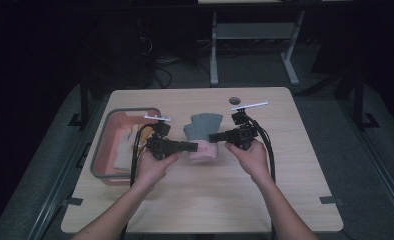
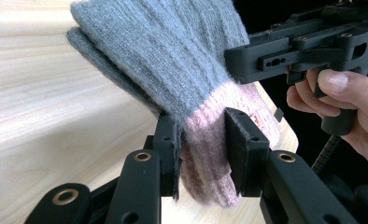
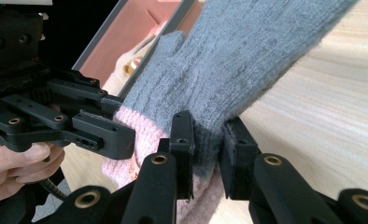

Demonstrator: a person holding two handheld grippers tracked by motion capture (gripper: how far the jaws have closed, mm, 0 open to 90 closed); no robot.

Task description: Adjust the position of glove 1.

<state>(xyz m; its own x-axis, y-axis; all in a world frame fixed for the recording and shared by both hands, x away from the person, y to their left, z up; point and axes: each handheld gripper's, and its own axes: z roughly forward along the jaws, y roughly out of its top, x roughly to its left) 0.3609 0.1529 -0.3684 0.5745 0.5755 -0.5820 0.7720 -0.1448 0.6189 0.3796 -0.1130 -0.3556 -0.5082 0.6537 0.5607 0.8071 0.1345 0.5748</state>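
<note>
- Knit glove point(image 1: 203, 135), grey fingers with a pink cuff, is sitting mid-worktop point(image 1: 285, 165), held between both tools.
- Left hand-held gripper point(image 1: 194, 146) is coming in from 9 o'clock and pinching the pink cuff; in the left gripper view the pads are pressing into the cuff point(image 2: 205, 154) from both sides.
- Right hand-held gripper point(image 1: 212, 137) is coming in from 3 o'clock and pinching the grey knit just above the cuff line; in the right gripper view the jaws are squeezing the fabric point(image 3: 208, 135) into a narrow fold.
- Glove fingers are pointing toward 12 o'clock in the high view; the cuff end is nearest the person, at 6 o'clock.
- Handling, as a judgement: it is looking light, soft and floppy, with no stiffness, so the unheld part will be sagging and swinging.
- Knit is stretchy and a bit fuzzy, so it is likely gripping the pads well; not fragile, though hard pulling could be stretching the ribbing.
- Best hold is looking like the cuff, thicker and doubled, giving the pads something to bite on.
- Pink bin point(image 1: 105, 145) with pale items inside is sitting at 9 o'clock of the glove, just beside the left hand point(image 1: 155, 167).
</note>
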